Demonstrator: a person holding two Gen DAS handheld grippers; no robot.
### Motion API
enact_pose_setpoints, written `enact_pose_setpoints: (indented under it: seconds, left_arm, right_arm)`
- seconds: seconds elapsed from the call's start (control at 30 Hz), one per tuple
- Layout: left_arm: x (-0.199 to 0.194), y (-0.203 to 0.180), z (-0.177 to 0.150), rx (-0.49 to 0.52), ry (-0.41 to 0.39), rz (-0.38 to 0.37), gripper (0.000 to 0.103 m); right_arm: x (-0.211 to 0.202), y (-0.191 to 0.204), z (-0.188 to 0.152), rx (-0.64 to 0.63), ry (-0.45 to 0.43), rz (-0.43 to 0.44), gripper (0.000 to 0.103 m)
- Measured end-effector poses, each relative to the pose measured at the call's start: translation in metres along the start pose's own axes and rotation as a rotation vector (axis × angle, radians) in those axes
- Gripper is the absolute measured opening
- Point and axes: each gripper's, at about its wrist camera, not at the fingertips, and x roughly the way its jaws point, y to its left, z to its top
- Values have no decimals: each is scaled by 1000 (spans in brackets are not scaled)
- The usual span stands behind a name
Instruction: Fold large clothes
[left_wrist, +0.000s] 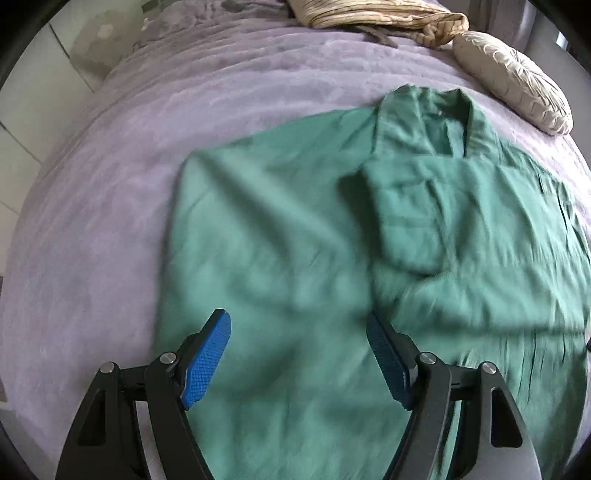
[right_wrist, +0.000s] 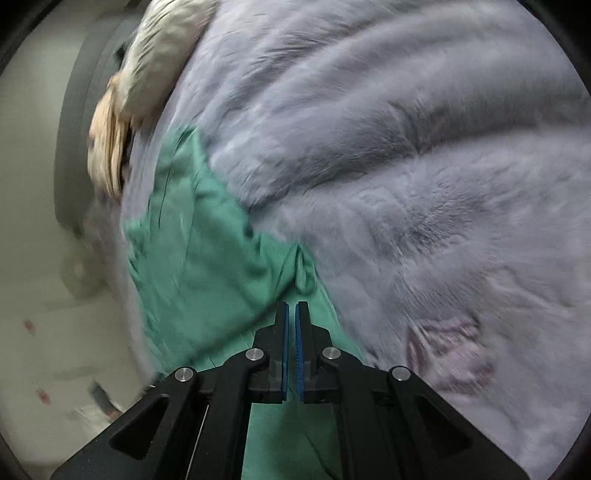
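- A green shirt (left_wrist: 295, 229) is lying spread on a bed covered with a plush lilac blanket (left_wrist: 110, 192), collar (left_wrist: 428, 110) pointing toward the pillows at the far end.
- One sleeve (left_wrist: 402, 210) is already lying folded in across the chest, its cuff end resting near the shirt's middle; the folding appears to be at an early stage, with the body still lying at full length.
- The left gripper (left_wrist: 299, 354) is hovering above the lower part of the shirt, its blue pads (left_wrist: 207, 365) standing wide apart and gripping nothing.
- The right gripper (right_wrist: 291, 328) is hanging over the shirt's other edge, where the green cloth is meeting the blanket; its jaws are standing almost together, with only a thin slit showing and no fabric visible between them.
- A small bunched fold of cloth (right_wrist: 304, 273) is sitting just ahead of the right gripper's tips, apart from them.
- Whether the second sleeve is folded is not clear from either view; motion blur is softening both.
- Judging by the layout, the remaining side fold and the lengthwise folds of the body are still waiting to be done.
- A beige round cushion (left_wrist: 517, 85) and a striped bundle (left_wrist: 376, 14) are lying beyond the collar, clear of the shirt.
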Motion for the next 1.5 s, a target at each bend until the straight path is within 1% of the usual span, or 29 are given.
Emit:
enact_pose_setpoints:
  seconds: [0.1,0.23,0.4,0.53,0.57,0.6,0.67,0.73,0.77,0.8,0.83,0.9,0.97,1.03,1.07,1.1,1.2,1.23,1.3,1.43,1.5]
  left_arm:
    - [-13,16,-26,7,28,6,77]
    - [-28,28,-61,14,68,2,77]
    - [-38,35,-101,22,108,-2,77]
    - [-43,42,-124,22,139,-1,77]
    - [-44,44,-130,19,149,1,77]
    - [-43,45,-131,14,163,0,77]
    - [-45,49,-139,-3,183,-2,77]
    - [-48,52,-146,-11,185,-4,77]
    - [-48,54,-149,-14,189,-5,80]
    - [-49,55,-151,-16,194,-10,98]
    - [-51,56,-153,-20,189,-14,103]
    - [-56,56,-158,-14,171,-9,103]
    - [-56,57,-159,-1,173,5,103]
    - [-59,56,-162,6,178,1,103]
    - [-60,56,-162,8,180,-6,103]
    - [-60,58,-161,10,180,-9,103]
    - [-62,59,-163,13,183,-16,103]
    - [-65,56,-168,10,187,-15,103]
    - [-65,57,-170,7,188,-2,103]
    - [-64,57,-175,13,191,17,103]
    - [-63,58,-176,12,201,-7,103]
  right_arm:
    - [-9,17,-16,-100,22,-63,4]
    - [-13,27,-41,-175,63,-119,4]
    - [-18,30,-78,-196,109,-146,5]
    - [-17,33,-98,-200,135,-156,6]
    - [-16,34,-102,-198,143,-158,16]
    - [-15,35,-106,-197,149,-162,42]
    - [-17,38,-115,-204,146,-176,74]
    - [-19,43,-121,-220,140,-178,74]
    - [-20,44,-124,-224,145,-178,74]
    - [-21,44,-128,-222,149,-177,74]
    - [-21,44,-130,-219,154,-178,74]
    - [-20,43,-135,-214,162,-185,74]
    - [-20,42,-140,-212,168,-189,74]
    - [-21,41,-146,-215,173,-191,74]
    - [-22,41,-147,-219,174,-192,77]
    - [-23,41,-150,-227,174,-192,82]
    - [-30,41,-155,-257,163,-189,83]
    - [-31,41,-157,-266,161,-190,83]
    - [-35,41,-158,-290,150,-199,89]
    - [-42,36,-160,-310,159,-214,89]
    - [-44,31,-159,-305,157,-230,89]
